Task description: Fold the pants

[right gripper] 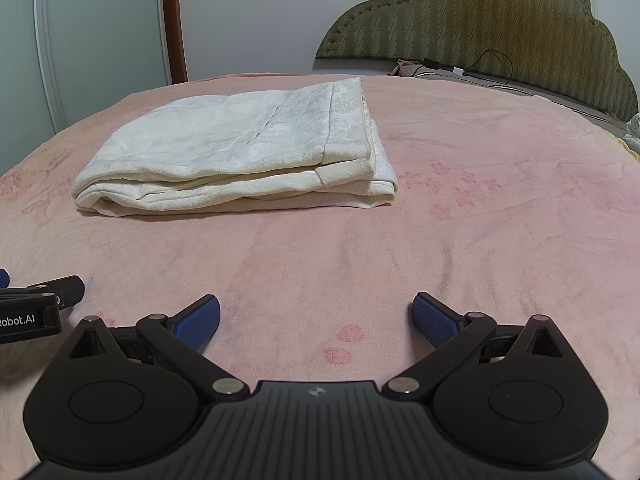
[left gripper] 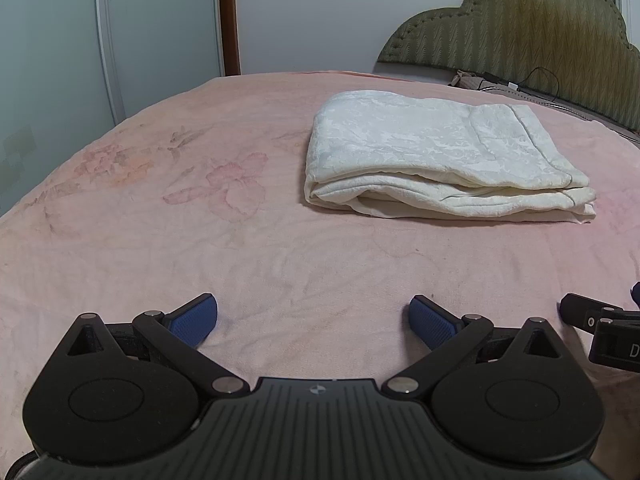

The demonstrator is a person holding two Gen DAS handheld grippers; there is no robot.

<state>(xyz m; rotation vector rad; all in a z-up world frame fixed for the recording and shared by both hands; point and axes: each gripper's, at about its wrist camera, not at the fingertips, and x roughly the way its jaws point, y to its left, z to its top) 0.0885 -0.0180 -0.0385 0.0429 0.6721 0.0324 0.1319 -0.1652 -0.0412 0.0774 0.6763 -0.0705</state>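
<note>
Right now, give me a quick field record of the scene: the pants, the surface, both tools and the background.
pants: cream pants, folded into a layered stack, lying flat
surface: pink floral bedspread
left tool: left tool, open, empty, low over the bedspread, apart from the pants
right tool: right tool, open, empty, also short of the pants
tools relative: side by side, each showing at the edge of the other's view
background: green padded headboard, black cable at its foot

The left gripper [left gripper: 314, 320] and the right gripper [right gripper: 316, 320] sit low, side by side and level, both pointing forward. Each has its blue-padded fingers [right gripper: 200, 322] spread wide apart, gripping nothing.
</note>
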